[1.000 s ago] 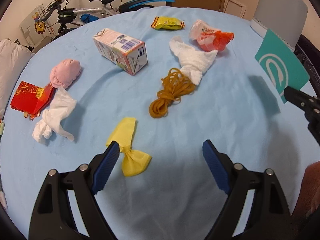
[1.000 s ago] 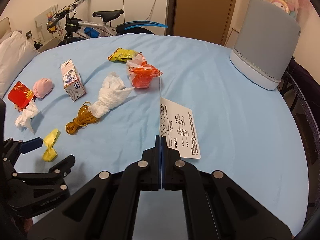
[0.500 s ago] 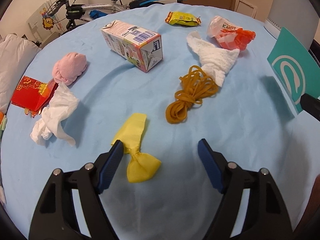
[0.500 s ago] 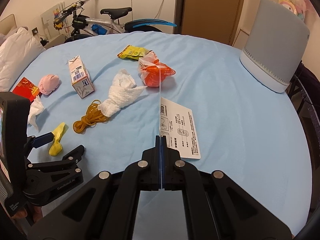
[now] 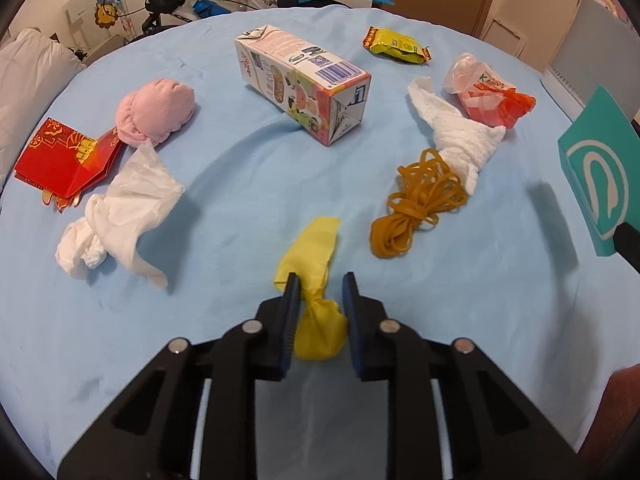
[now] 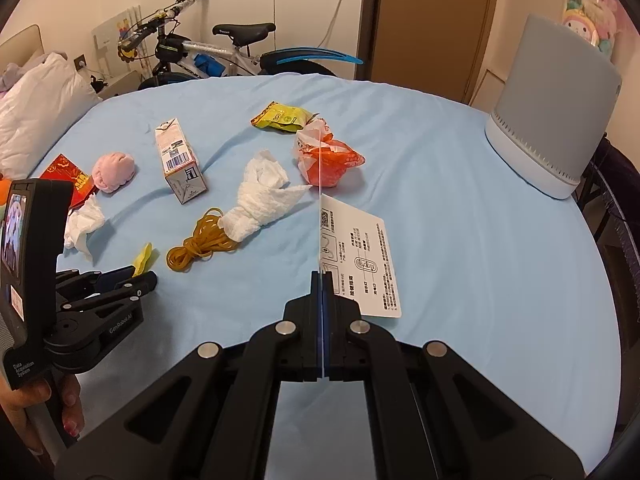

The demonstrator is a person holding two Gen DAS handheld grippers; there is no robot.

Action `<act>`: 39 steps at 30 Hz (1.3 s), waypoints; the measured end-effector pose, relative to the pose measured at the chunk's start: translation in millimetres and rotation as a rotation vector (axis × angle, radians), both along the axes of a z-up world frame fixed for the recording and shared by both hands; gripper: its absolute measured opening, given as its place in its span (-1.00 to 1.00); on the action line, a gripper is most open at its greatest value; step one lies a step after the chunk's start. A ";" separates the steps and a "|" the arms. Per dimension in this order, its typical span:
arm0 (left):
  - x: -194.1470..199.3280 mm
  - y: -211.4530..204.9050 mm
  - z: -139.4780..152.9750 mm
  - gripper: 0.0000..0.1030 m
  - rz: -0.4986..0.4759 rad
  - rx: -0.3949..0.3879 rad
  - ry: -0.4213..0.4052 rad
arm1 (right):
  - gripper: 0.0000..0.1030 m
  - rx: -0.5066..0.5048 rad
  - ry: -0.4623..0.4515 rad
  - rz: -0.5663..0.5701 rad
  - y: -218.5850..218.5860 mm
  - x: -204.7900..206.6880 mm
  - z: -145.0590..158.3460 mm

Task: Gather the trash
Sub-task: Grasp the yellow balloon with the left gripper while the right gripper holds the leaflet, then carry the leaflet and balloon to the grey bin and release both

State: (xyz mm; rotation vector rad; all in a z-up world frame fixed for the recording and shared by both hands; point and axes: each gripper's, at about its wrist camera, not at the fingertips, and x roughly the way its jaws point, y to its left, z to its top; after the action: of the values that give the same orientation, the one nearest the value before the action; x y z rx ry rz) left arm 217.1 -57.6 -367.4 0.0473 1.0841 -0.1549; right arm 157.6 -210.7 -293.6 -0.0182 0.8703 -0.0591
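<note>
Jaws: left gripper (image 5: pixel 319 285) straddles yellow wrapper (image 5: pixel 316 276) unclamped — right gripper (image 6: pixel 322 278) pinches "GenRobot.AI"-side card (image 6: pixel 360 256).

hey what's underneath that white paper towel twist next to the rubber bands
One end of the white paper towel twist lies over the edge of the rubber band bundle, hiding a few loops. Otherwise it rests on the blue cloth; anything beneath is hidden.

I see a matt, soft blue cloth (image 5: pixel 224 208) with a fine nap under everything. The yellow scrap (image 5: pixel 316 280) looks like thin, smooth, slightly shiny film; the white tissue (image 5: pixel 120 216) is crumpled paper. The carton (image 5: pixel 304 80) is printed glossy card, the elastic bands (image 5: pixel 420 196) dull rubber. My left gripper (image 5: pixel 318 292) is matt black plastic with ribbed blue pads (image 5: pixel 290 312) and bright metal pins. The bin (image 6: pixel 552 112) is smooth matt grey plastic
</note>
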 end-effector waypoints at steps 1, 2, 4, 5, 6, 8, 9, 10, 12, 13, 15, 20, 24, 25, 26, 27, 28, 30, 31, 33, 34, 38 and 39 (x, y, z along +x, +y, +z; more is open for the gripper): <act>-0.2 1.1 0.9 -0.80 0.001 0.001 -0.001 | -1.00 0.001 -0.002 0.001 0.5 -0.5 1.2; -0.8 2.4 2.2 -0.82 0.002 -0.001 -0.001 | -1.00 0.000 -0.005 0.003 1.4 -1.1 2.5; -2.7 4.2 5.8 -0.85 0.003 0.000 -0.008 | -1.00 -0.002 -0.010 0.007 3.4 -2.1 5.3; -3.9 4.5 8.5 -0.85 0.001 0.003 -0.015 | -1.00 -0.001 -0.011 0.009 4.3 -2.9 6.6; -5.2 4.9 11.7 -0.85 -0.001 0.005 -0.023 | -1.00 -0.001 -0.013 0.012 5.4 -3.9 8.0; -8.2 5.7 19.0 -0.85 -0.005 0.004 -0.035 | -1.00 0.000 -0.015 0.018 7.2 -5.8 10.5; -9.9 5.5 22.9 -0.85 -0.008 0.002 -0.040 | -1.00 0.001 -0.017 0.022 8.2 -7.0 11.7; -11.9 5.6 26.5 -0.85 -0.010 -0.001 -0.045 | -1.00 0.002 -0.019 0.025 9.6 -8.4 13.5; -16.6 5.2 35.3 -0.85 -0.016 -0.005 -0.057 | -1.00 0.005 -0.025 0.034 12.7 -12.1 17.8; -19.2 4.3 40.6 -0.85 -0.020 -0.006 -0.065 | -1.00 0.005 -0.028 0.038 14.4 -14.1 20.1; -23.5 2.3 50.7 -0.85 -0.030 -0.010 -0.080 | -1.00 0.007 -0.036 0.048 17.5 -19.2 26.0; -35.7 -5.0 76.0 -0.85 -0.057 -0.005 -0.121 | -1.00 0.007 -0.064 0.060 19.7 -33.9 42.7; -43.9 -11.9 96.6 -0.85 -0.078 -0.014 -0.146 | -1.00 0.007 -0.091 0.054 13.8 -46.8 60.3; -45.8 -14.2 102.1 -0.85 -0.087 -0.014 -0.153 | -1.00 0.005 -0.095 0.048 11.2 -49.2 64.7; -48.0 -17.7 108.1 -0.85 -0.098 -0.013 -0.161 | -1.00 0.006 -0.099 0.044 8.6 -51.2 69.1; -49.3 -21.2 114.1 -0.85 -0.107 -0.011 -0.169 | -1.00 0.008 -0.105 0.038 4.4 -54.0 74.7; -50.1 -23.9 120.4 -0.85 -0.116 -0.010 -0.177 | -1.00 0.009 -0.106 0.033 0.7 -55.3 79.2; -50.5 -32.6 134.6 -0.85 -0.139 -0.013 -0.194 | -1.00 0.028 -0.109 0.020 -11.1 -59.2 90.4; -50.2 -37.7 142.2 -0.85 -0.152 -0.015 -0.204 | -1.00 0.044 -0.107 0.012 -17.3 -60.3 95.9; -49.1 -51.1 159.7 -0.85 -0.189 -0.012 -0.229 | -1.00 0.062 -0.111 -0.007 -33.2 -62.6 109.8; -48.3 -59.0 168.4 -0.85 -0.209 -0.012 -0.242 | -1.00 0.063 -0.117 -0.015 -40.6 -64.1 116.8; -39.5 -96.4 211.0 -0.85 -0.302 -0.016 -0.297 | -1.00 0.050 -0.142 -0.051 -80.8 -66.1 150.3; -36.4 -107.2 222.6 -0.85 -0.326 -0.017 -0.315 | -1.00 0.046 -0.149 -0.058 -91.6 -65.6 158.6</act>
State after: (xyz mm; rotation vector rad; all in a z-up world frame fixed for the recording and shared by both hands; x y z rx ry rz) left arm 180.6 -164.7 -144.8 0.2262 0.7541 -0.4356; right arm 92.1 -302.2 -135.0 0.0540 0.7230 -0.0938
